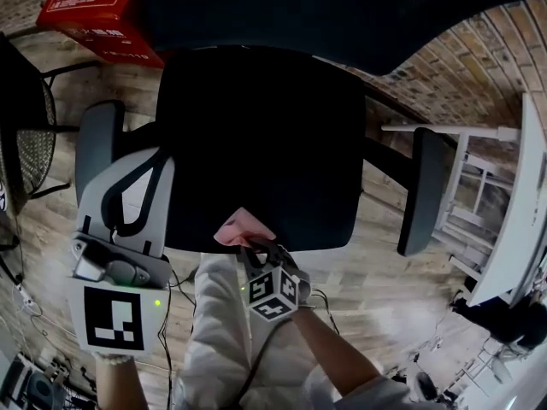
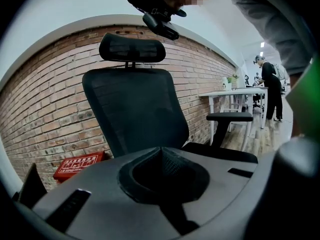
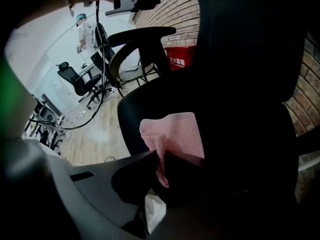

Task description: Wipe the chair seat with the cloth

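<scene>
Pinching half-hidden cloth (image 3: 181, 131), right gripper (image 3: 160, 158) jaws at chair seat (image 1: 265, 135); left gripper (image 2: 161, 151) jaws together.

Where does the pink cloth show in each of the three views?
Head view: the pink cloth sits low centre, at the front edge of the black seat, pinched by the right gripper.
Left gripper view: not in it.
Right gripper view: the cloth is at centre, clamped between the jaws.
Shared landmark: the red box by the brick wall.
</scene>
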Available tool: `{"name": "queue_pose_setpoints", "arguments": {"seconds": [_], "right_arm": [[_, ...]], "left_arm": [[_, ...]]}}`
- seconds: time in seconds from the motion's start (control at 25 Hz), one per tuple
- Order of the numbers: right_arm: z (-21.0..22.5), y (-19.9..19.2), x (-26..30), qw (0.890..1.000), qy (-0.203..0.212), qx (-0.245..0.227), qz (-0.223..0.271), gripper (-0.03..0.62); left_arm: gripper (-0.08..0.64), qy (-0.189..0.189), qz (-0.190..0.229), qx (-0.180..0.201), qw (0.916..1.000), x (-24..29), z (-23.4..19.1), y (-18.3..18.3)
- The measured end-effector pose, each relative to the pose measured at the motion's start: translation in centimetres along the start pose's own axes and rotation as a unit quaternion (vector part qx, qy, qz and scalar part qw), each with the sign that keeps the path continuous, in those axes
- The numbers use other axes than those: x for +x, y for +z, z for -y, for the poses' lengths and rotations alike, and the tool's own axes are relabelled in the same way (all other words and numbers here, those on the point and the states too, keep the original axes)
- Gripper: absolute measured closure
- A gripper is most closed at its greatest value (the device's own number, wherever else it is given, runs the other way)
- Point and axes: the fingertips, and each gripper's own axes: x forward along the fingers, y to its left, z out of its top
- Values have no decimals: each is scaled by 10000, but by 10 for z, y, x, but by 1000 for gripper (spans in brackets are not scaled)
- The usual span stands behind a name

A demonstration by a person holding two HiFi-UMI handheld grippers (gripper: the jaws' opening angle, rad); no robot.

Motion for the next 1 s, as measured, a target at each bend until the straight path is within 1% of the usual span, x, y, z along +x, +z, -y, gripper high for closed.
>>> {"name": "queue_pose_setpoints", "arguments": {"seconds": [0.24,0.48,0.6,0.72,0.8,0.88,1.0], "right_arm": [[58,-71,-41,9966,-582,428,-395,537],[105,-131,-83,9875,-1143,748,-789,537],[123,-153,-100,9819,-1378,896,-944,537],[131,-163,-109,9777,-1511,1123,-928,537],[130,-163,-108,9768,-1508,1201,-932,537],[125,-159,-103,9781,-1439,1209,-899,537],[103,-147,-88,9814,-1180,1285,-795,537]], "left_arm": [[541,-143,61,37,9999,12,18,10],[541,-251,95,64,9996,19,30,15],[541,-261,100,53,9996,20,32,16],[541,-270,99,69,9996,20,33,17],[541,-263,102,67,9996,20,33,17],[541,-258,106,65,9996,20,33,18],[541,-271,110,92,9995,18,31,18]]}}
